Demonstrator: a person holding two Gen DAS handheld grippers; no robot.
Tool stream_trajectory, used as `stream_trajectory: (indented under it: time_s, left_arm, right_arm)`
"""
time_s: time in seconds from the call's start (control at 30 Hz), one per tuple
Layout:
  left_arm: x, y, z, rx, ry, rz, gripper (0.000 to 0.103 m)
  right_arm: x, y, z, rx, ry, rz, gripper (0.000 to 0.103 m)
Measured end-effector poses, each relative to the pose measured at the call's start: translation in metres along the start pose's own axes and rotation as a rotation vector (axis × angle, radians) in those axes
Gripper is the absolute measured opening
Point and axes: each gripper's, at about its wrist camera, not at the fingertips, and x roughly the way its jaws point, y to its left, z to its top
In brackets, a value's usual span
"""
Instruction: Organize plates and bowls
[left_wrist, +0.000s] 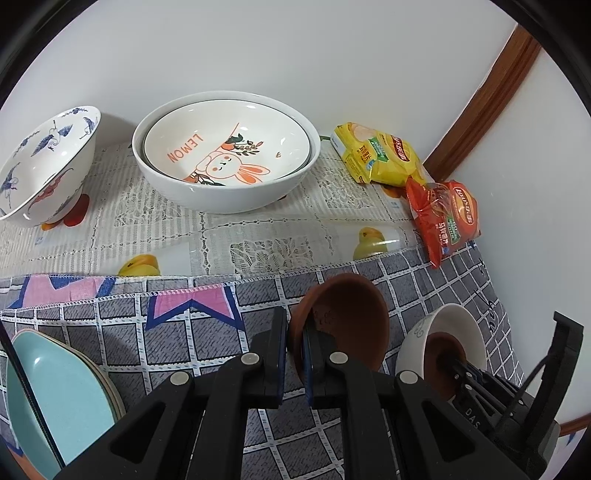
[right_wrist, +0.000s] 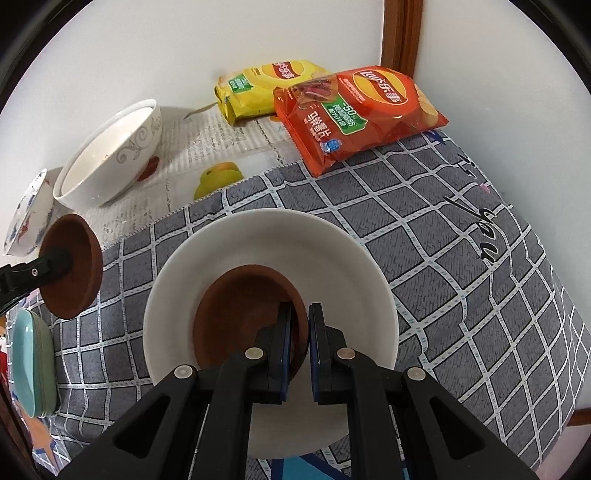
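Lowering my right claw, pinching a brown saucer by its rim, into the white bowl on the table. Left claw clamps a second saucer aloft. Probably seated now; ease off gently, then nest the other squarely.

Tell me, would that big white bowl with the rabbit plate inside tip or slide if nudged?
The big white bowl looks glazed ceramic, so probably heavy, stiff and breakable. Its wide body on a small foot suggests it could rock rather than roll. The rabbit plate sits loose inside and might shift or clatter.
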Motion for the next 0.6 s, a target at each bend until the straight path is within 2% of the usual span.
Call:
stream_trajectory:
  time_s: [0.6]
  left_arm:
    - [-0.002, 0.005, 0.002, -0.011, -0.001, -0.006, 0.008]
  right_arm:
    - [0.008, 0.013, 0.005, -0.073, -0.012, -0.127, 0.017]
